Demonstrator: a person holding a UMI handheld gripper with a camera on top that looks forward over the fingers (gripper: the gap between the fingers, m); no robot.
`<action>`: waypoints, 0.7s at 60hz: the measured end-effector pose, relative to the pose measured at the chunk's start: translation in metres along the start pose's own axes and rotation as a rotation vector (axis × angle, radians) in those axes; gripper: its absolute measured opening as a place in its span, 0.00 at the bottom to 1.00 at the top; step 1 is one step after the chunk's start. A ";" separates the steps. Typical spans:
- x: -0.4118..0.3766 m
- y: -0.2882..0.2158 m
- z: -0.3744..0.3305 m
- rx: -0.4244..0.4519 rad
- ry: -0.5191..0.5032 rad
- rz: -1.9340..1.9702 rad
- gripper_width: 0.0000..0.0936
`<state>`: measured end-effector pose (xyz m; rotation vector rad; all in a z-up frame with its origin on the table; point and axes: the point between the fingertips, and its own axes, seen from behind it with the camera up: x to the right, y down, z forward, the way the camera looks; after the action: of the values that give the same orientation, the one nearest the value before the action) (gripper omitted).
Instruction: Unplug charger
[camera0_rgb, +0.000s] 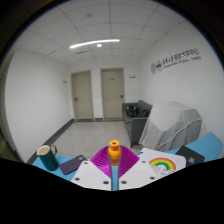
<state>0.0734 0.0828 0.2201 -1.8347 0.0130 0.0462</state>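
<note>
A small orange plug head (114, 147) stands upright between my two purple pads (98, 163), with a narrow blue strip (114, 178) running down from it along the line where the fingers meet. My gripper (114, 152) is shut on this orange-and-blue charger piece, with both pads pressed against its sides. It is lifted clear above the table. No socket or power strip is visible, and the fingers hide anything below the blue strip.
On the table just beyond the fingers are a dark green mug (45, 157) at the left, a dark flat device (72, 164) beside it and a rainbow-printed card (163, 162) at the right. Farther off are a grey-covered object (170, 125), two doors (97, 95) and open floor.
</note>
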 end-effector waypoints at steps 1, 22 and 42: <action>0.008 0.002 -0.002 -0.006 0.011 0.002 0.06; 0.084 0.188 -0.012 -0.405 0.066 0.009 0.06; 0.080 0.223 0.004 -0.491 0.040 -0.033 0.17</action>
<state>0.1454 0.0295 0.0007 -2.3257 -0.0017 -0.0122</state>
